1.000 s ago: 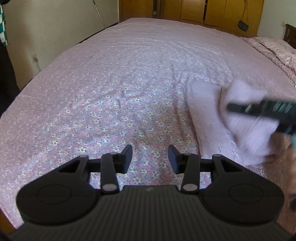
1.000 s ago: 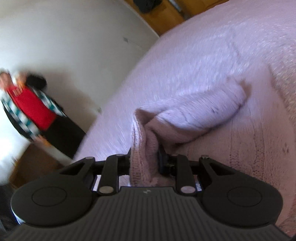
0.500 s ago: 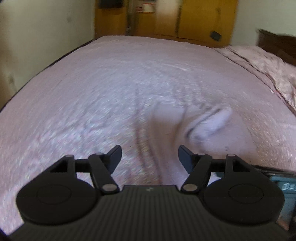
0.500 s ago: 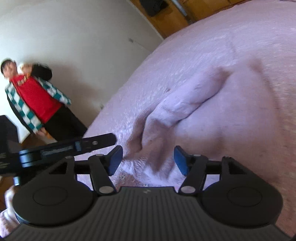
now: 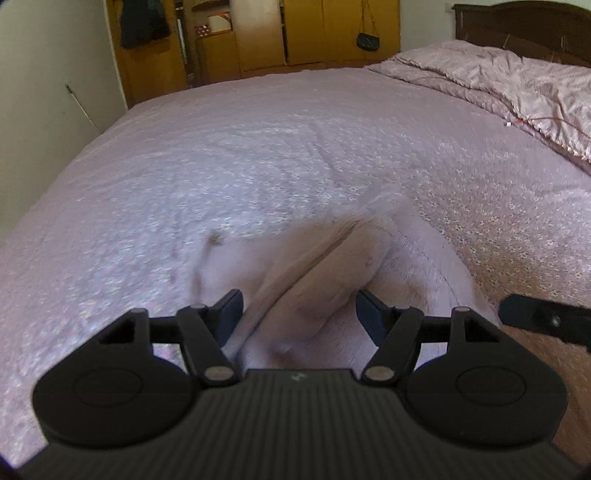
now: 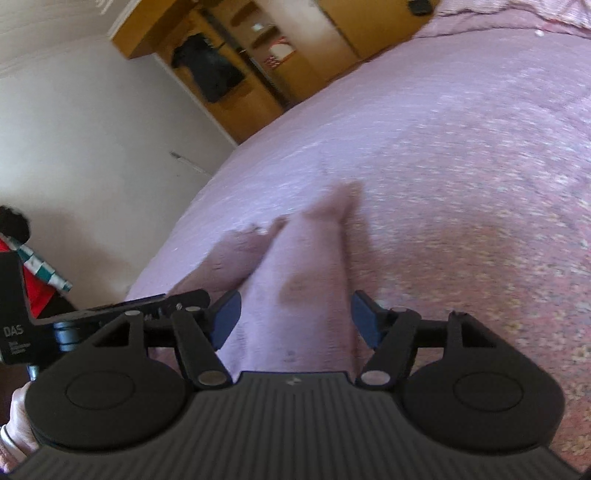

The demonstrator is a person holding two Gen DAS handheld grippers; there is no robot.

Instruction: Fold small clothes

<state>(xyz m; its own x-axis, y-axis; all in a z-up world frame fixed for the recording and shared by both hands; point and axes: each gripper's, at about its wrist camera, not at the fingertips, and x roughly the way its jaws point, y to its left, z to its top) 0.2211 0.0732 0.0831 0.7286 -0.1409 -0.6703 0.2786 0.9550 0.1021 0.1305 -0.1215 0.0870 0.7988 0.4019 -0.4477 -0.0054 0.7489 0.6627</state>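
Note:
A small pale pink knitted garment [image 5: 332,266] lies on the pink flowered bedspread [image 5: 229,155], with a fold of it raised between my fingers. My left gripper [image 5: 299,314] is open, its jaws on either side of that raised fold. My right gripper [image 6: 293,317] is open too, jaws either side of a long strip of the same garment [image 6: 306,273]. The right gripper's finger [image 5: 543,317] shows at the right edge of the left wrist view; the left gripper [image 6: 110,314] shows at the left in the right wrist view. Both views are blurred.
A crumpled pink quilt [image 5: 517,81] lies at the bed's far right by a dark headboard. Wooden wardrobes [image 5: 295,33] stand beyond the bed. A white wall [image 5: 44,92] runs along the left. A person in red [image 6: 33,280] stands at the left.
My right gripper has let go of the garment and opened. My left gripper has moved right, over the garment, and opened wider. Both now straddle folds of it side by side.

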